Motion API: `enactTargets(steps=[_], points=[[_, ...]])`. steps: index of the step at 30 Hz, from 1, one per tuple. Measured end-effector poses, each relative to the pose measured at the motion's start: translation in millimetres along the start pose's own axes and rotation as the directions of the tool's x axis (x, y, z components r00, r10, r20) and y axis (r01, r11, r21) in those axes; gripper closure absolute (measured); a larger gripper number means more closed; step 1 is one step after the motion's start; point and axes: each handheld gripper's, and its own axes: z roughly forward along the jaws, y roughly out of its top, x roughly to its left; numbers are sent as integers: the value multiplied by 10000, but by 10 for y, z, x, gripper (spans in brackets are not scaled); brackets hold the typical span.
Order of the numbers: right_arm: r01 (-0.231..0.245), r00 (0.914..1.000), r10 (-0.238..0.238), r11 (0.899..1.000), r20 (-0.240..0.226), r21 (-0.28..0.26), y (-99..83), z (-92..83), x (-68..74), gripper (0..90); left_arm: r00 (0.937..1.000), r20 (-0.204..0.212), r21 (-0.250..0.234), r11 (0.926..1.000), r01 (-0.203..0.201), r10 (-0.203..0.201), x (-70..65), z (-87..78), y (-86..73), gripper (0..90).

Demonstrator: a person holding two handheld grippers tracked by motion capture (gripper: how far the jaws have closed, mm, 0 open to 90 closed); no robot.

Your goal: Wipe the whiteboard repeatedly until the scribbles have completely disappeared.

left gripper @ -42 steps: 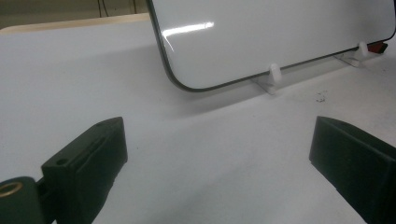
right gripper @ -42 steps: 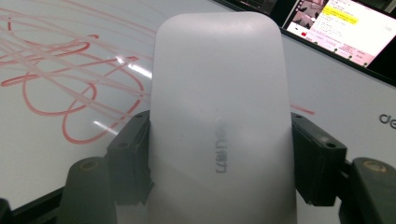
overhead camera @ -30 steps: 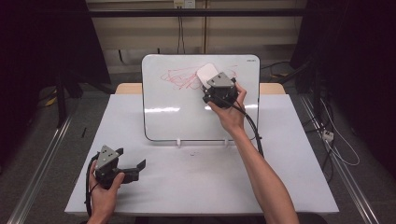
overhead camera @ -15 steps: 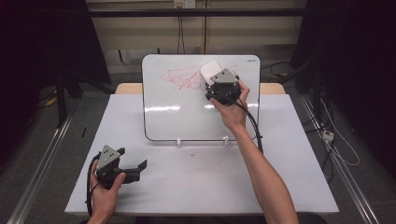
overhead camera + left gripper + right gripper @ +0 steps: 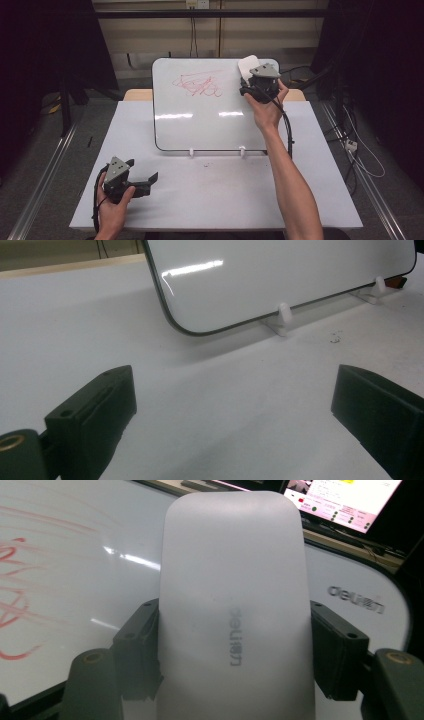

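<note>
Hiding whiteboard (image 5: 200,107) corner, eraser (image 5: 232,605), scribble (image 5: 15,595) cropped

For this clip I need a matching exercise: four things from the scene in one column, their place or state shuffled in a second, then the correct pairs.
Things:
1. left gripper
2. right gripper
3. eraser
4. red scribble

Places or states:
A. drawn on the upper part of the whiteboard
B. clamped between two black jaws
C. open, low over the table in front of the board
D. raised at the board's upper right corner, shut on something white

Pairs: 1-C, 2-D, 3-B, 4-A
</note>
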Motion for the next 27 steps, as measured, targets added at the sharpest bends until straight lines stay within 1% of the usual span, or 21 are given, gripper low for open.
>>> enactTargets(steps=[2, 4, 7, 9, 11, 13, 16, 18, 23, 27], points=[[-170, 9997, 170, 9999, 190, 22, -7, -6, -89, 314, 10000, -22, -10, 10000, 63, -63, 7, -5, -2, 42], [-266, 9988, 263, 9996, 418, 60, -25, -22, -183, 314, 10000, -66, -18, 10000, 4, -4, 16, -13, -2, 42], [-500, 9954, 485, 9986, 828, 163, -64, -57, -325, 314, 9999, -61, -45, 10000, 83, -83, 15, -7, -2, 42], [-609, 9948, 589, 9979, 835, 219, -90, -76, -372, 313, 9999, -62, -24, 10000, 82, -82, 14, 1, 2, 42], [-559, 9943, 534, 9981, 925, 244, -98, -88, -355, 314, 9999, -67, -27, 10000, 95, -95, 8, 6, 4, 42], [-416, 9946, 378, 9984, 968, 380, -98, -85, -322, 314, 10000, -20, -49, 10000, 46, -46, 2, 7, 7, 42], [-547, 9963, 511, 9971, 685, 520, -128, -78, -280, 314, 10000, -34, -23, 10000, 40, -40, -2, 9, 8, 42], [-552, 9976, 527, 9968, 440, 575, -144, -83, -244, 314, 10000, -48, 3, 10000, 31, -31, 2, 14, 6, 42], [-258, 9996, 249, 9969, 124, 749, -146, -87, -114, 314, 10000, 2, -46, 10000, 14, -14, -4, 24, 11, 42], [120, 9998, -107, 9964, -157, 839, -143, -81, 38, 314, 10000, -24, 1, 10000, -24, 24, -12, 27, 14, 42]])
